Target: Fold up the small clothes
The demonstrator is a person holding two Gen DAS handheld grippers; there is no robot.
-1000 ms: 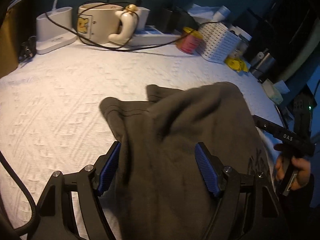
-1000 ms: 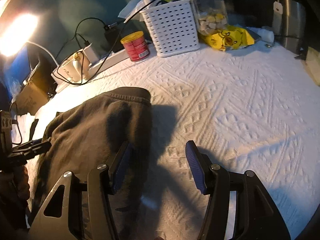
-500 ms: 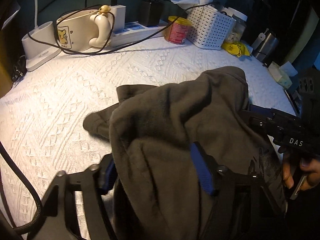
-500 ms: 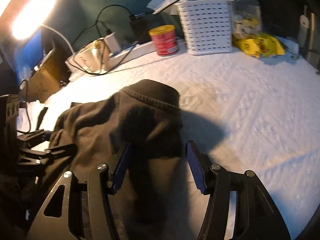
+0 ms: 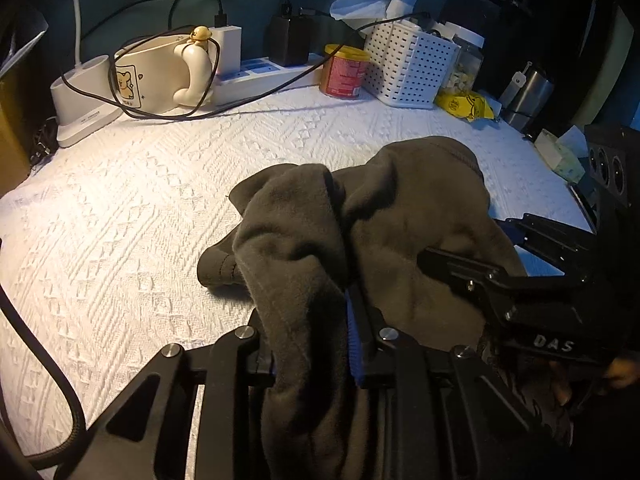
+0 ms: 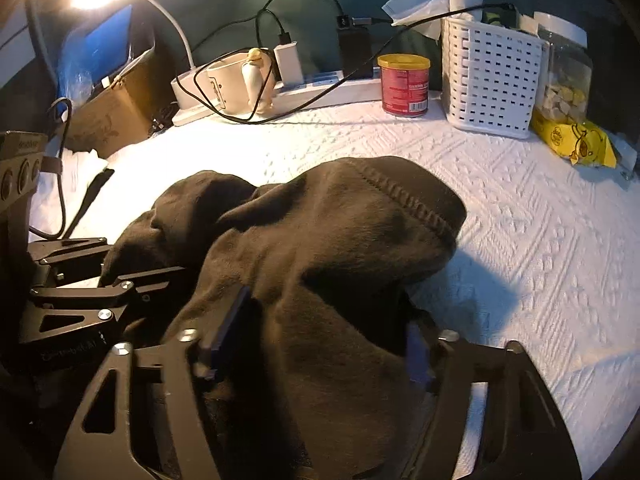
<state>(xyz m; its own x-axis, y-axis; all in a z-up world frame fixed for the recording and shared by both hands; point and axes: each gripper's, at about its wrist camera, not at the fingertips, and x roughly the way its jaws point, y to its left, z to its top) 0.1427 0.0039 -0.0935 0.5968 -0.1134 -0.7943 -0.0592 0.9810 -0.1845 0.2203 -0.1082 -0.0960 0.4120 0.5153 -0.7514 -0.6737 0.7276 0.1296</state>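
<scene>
My left gripper [image 5: 310, 336] is closing its fingers on a bunched fold of the dark grey garment [image 5: 360, 240]; the cloth fills the narrow gap and drapes over both pads, so it is pinched there. My right gripper [image 6: 316, 336] has its fingers spread wide and opening a little more, with the garment heaped between and over them; I cannot tell whether those pads press on it. The garment lies crumpled at the near middle of the bench [image 5: 120, 220], which is covered in a white textured cloth, with its stitched hem [image 6: 404, 200] humped up toward the far side.

Along the far edge stand the containers. A white slotted basket [image 6: 492, 92] holds white paper or tissue that sticks up above its rim, and a black cable runs into it. Right of it a clear jar [image 6: 566, 76] with a white lid is part full of pale chunks. A yellow packet [image 6: 576, 140] lies at its foot. Left of the basket stands a red can [image 6: 404, 84] with a yellow lid, shut. Further left, a cream mug [image 5: 152, 76] sits wrapped in black cable.
</scene>
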